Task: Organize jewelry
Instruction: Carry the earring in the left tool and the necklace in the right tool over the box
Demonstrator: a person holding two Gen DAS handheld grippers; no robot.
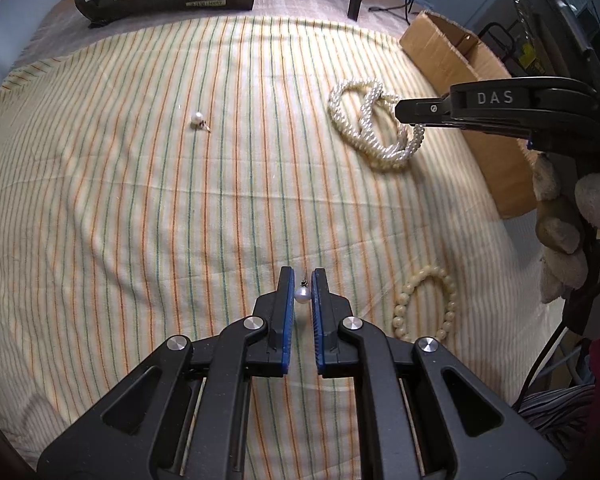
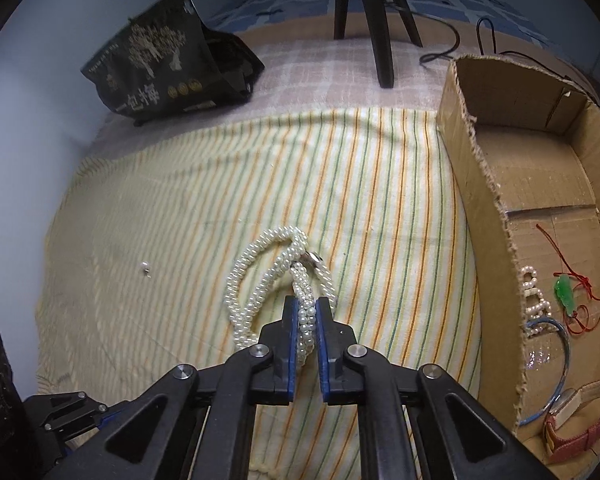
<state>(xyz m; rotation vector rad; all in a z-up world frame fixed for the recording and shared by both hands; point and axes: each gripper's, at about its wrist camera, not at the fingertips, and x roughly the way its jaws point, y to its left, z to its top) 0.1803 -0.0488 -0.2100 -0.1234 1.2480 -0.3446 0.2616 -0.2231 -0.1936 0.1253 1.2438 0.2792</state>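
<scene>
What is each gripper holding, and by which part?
The left gripper pinches a pearl earring by its pearl. The right gripper clamps a pearl necklace across one beaded strand.

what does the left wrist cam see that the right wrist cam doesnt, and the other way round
Only the left wrist view shows the left gripper shut on a pearl earring, and the cream bead bracelet lying on the striped cloth.

Only the right wrist view shows the inside of the cardboard box: a green pendant on red cord, a red-strapped watch and a blue bangle.

Both show the pearl necklace, clamped by the right gripper, the loose pearl earring farther off, and the black bag.
</scene>
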